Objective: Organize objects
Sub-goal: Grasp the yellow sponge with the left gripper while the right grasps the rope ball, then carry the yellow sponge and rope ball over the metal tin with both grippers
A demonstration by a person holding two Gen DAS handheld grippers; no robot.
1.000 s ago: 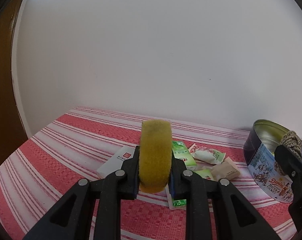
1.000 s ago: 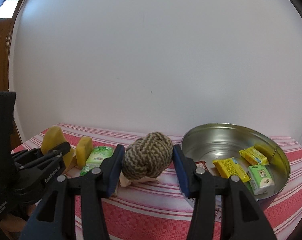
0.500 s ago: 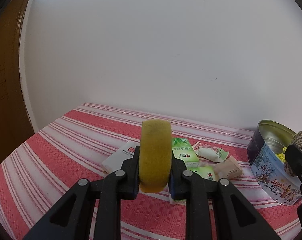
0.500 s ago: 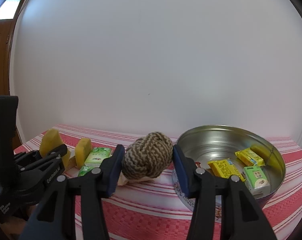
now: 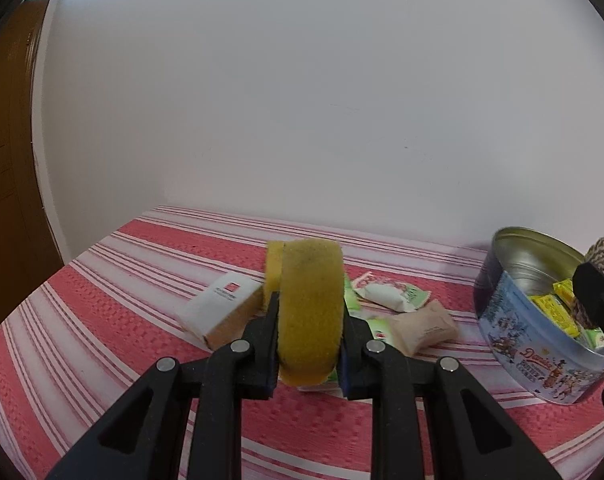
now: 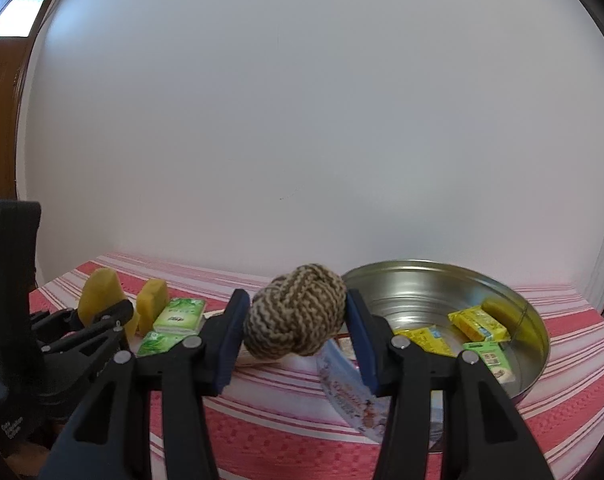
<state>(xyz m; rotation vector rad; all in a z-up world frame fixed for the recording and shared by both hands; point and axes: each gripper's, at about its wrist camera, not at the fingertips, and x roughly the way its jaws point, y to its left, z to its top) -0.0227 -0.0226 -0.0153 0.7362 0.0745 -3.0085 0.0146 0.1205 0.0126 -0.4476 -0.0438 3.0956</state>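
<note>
Right gripper clamped on rope knot ball, just left of cookie tin rim. Left gripper clamped on yellow sponge, above packets. Risk: early release drops ball outside tin; grippers collide near rim.

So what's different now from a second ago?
The right claw, holding the rope ball, has moved closer to the cookie tin, up to its near rim. The left claw has lifted a little with its yellow sponge. Both grips stayed shut, and the packets on the striped cloth stayed put.
</note>
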